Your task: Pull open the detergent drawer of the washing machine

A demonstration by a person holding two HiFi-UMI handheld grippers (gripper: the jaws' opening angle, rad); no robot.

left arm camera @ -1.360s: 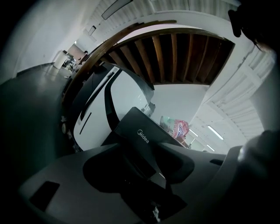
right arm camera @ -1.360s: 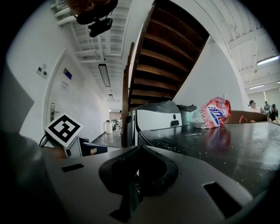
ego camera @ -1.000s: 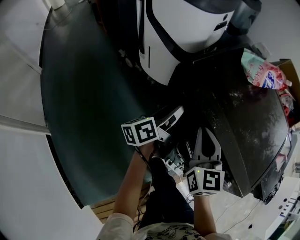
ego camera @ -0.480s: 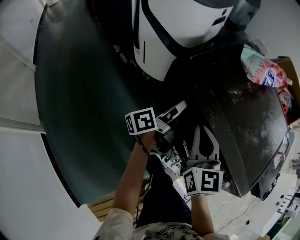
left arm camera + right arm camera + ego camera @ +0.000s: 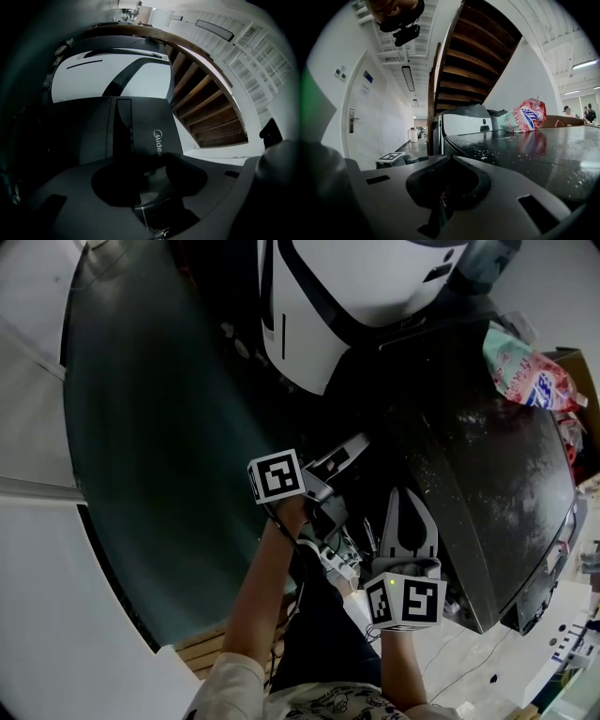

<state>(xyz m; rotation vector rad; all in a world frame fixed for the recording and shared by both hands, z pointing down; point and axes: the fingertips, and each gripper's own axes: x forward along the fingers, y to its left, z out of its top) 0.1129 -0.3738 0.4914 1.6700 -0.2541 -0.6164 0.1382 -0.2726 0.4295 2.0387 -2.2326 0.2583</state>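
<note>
The washing machine (image 5: 506, 474) is dark, and its top fills the right of the head view. Its front is in shadow there, so I cannot make out the drawer. In the left gripper view a dark front panel (image 5: 140, 131) with a Midea logo and a darker upright strip (image 5: 124, 126) fills the middle. My left gripper (image 5: 343, 461) points at that front, its jaws closing a little but still apart. Whether they touch the panel is unclear. The left gripper (image 5: 154, 163) shows only dark between its jaws. My right gripper (image 5: 406, 495) hangs by the machine's near corner, shut and holding nothing.
A white appliance (image 5: 347, 306) stands beside the washing machine. A pink detergent bag (image 5: 525, 381) lies on the dark top, which is speckled with powder. Cables and a plug strip (image 5: 333, 559) lie on the floor below the grippers. A wooden staircase (image 5: 473, 56) rises behind.
My left gripper has rolled, so its marker cube now faces differently, and it has shifted slightly toward the machine's front. My right gripper has stayed put.
</note>
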